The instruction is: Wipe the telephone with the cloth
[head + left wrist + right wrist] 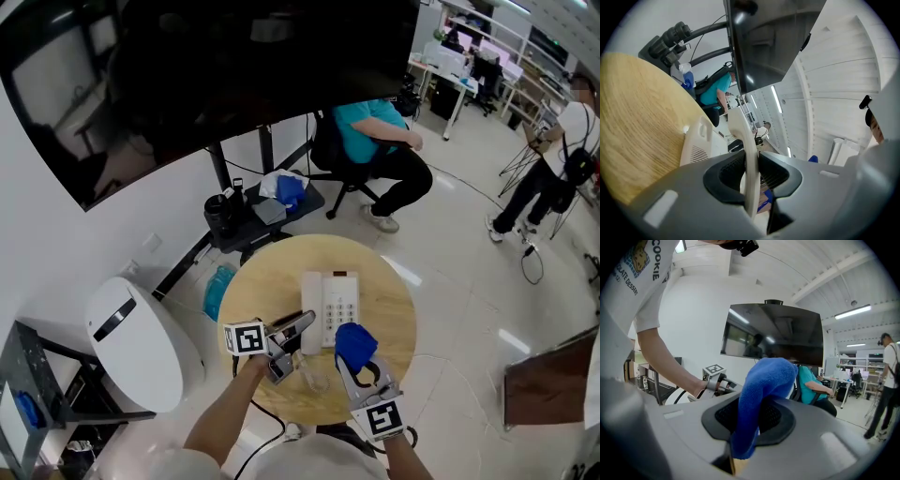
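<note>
A white telephone (339, 302) lies in the middle of a round wooden table (262, 281). My left gripper (296, 327) is at the phone's left side, shut on the white handset (744, 140), which stands on edge between the jaws. The phone's base (697, 146) and the table top (637, 117) lie just beyond them. My right gripper (361, 371) is at the phone's near right corner, shut on a blue cloth (354, 341). The cloth (765, 385) bulges up out of the right gripper (754, 420), and my left gripper (719, 380) shows beyond it.
A large dark screen (234, 56) on a black stand hangs over the far side of the table. A person (380, 141) sits on an office chair behind it, and another person (553, 159) stands at far right. A white rounded machine (141, 337) stands left of the table.
</note>
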A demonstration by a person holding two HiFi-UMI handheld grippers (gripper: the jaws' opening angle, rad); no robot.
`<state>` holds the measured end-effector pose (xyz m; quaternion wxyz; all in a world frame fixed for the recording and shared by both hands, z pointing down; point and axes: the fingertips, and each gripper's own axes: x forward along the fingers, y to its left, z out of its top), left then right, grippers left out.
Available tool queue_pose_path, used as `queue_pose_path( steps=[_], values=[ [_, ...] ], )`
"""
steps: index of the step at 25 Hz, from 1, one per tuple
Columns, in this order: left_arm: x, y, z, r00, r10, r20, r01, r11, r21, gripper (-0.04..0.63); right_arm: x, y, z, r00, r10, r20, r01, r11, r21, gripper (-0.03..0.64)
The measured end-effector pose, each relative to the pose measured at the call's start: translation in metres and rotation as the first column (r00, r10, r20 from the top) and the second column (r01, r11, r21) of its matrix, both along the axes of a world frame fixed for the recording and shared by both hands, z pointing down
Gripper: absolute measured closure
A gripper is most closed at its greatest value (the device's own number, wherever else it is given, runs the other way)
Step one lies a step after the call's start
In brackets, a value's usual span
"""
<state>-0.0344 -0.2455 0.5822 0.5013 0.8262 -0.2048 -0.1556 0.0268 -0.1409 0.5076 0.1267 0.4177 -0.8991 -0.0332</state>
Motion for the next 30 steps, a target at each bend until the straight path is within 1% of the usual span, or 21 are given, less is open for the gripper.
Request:
queue_pose_path(
  steps=[6,11,14,18,20,22,27,30],
  values=[
    [0.001,-0.011,0.036,1.0,0.001,0.023,0.001,0.998,-0.07,0.509,0.006,-0.011,0.005,1.0,0.003,-0.001,-0.003,1.0,-0.026,0.555],
    [0.001,-0.021,0.048,1.0,-0.012,0.002,0.012,0.996,-0.093,0.509,0.008,-0.019,0.009,1.0,0.008,-0.004,-0.008,0.999,-0.049,0.555],
    [0.003,-0.023,0.055,1.0,-0.007,-0.001,0.007,0.994,-0.113,0.509,0.008,-0.024,0.007,1.0,0.003,-0.008,-0.003,0.999,-0.042,0.555],
    [0.004,-0.026,0.061,1.0,-0.006,0.022,0.008,0.994,-0.108,0.509,0.007,-0.027,0.007,1.0,0.001,-0.005,-0.002,0.999,-0.05,0.555],
    [0.006,-0.028,0.063,1.0,-0.008,0.011,0.01,0.993,-0.115,0.509,0.006,-0.028,0.008,1.0,-0.003,-0.005,0.003,0.999,-0.051,0.555],
    [0.007,-0.029,0.064,1.0,-0.008,0.014,0.01,0.993,-0.12,0.509,0.004,-0.028,0.009,1.0,-0.007,-0.004,0.007,0.999,-0.054,0.555],
    [0.008,-0.031,0.066,0.999,-0.008,0.039,0.013,0.993,-0.121,0.511,0.004,-0.027,0.01,1.0,-0.005,0.004,0.005,0.998,-0.06,0.555],
    [0.006,-0.032,0.068,0.998,-0.02,0.066,0.029,0.991,-0.132,0.508,0.004,-0.027,0.011,1.0,-0.002,0.011,0.003,0.998,-0.062,0.555]
  ],
)
